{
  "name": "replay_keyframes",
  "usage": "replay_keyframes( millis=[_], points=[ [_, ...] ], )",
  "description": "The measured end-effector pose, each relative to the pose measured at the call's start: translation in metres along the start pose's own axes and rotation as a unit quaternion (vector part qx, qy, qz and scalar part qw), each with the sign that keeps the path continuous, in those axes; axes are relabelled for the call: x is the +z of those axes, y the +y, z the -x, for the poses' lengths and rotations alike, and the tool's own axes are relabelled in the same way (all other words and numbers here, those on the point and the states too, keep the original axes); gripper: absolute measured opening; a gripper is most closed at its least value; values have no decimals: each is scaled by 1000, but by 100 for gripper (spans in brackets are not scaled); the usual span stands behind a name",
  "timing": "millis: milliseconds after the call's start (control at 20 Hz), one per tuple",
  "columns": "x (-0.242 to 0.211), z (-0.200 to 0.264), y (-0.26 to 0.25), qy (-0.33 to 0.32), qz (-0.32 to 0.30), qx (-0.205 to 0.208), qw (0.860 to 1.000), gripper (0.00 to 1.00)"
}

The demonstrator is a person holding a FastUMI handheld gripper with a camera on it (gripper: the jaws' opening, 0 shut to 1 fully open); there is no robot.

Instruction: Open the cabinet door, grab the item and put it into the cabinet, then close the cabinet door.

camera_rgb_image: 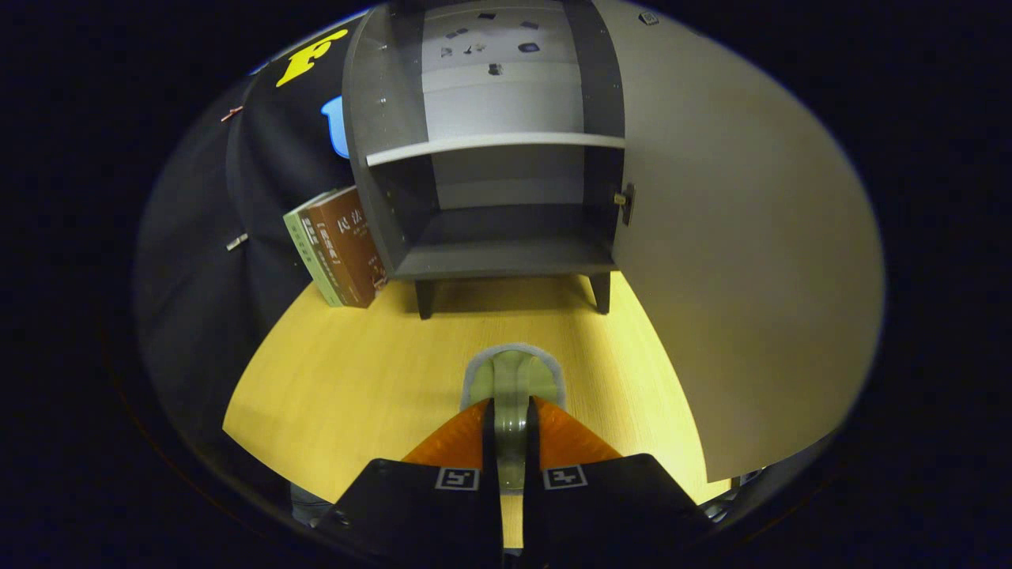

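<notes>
A small grey cabinet stands on short legs at the far end of the wooden table, beyond the fingers. Its door is swung wide open to the right, showing one shelf and a bare lower compartment. My gripper is shut on a pale green item with a light rim, which sticks out ahead of the fingertips above the table. The item's handle-like part runs back between both fingers.
Two books lean against the cabinet's left side, one green and one brown. The yellow wooden table stretches between the fingers and the cabinet. The open door stands close on the right of the fingers.
</notes>
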State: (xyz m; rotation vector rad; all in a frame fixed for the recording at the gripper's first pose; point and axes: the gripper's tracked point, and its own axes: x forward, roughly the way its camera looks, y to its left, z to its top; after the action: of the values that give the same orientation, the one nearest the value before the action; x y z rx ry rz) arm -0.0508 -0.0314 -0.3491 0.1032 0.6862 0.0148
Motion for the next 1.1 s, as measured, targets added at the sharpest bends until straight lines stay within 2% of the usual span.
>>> replay_keyframes(
  millis=[550, 800, 1100],
  points=[
    [167, 75, 36, -98, -12, 47, 994, 14],
    [238, 62, 49, -129, 9, 50, 990, 14],
    [296, 7, 55, -134, 18, 36, 990, 14]
  ],
)
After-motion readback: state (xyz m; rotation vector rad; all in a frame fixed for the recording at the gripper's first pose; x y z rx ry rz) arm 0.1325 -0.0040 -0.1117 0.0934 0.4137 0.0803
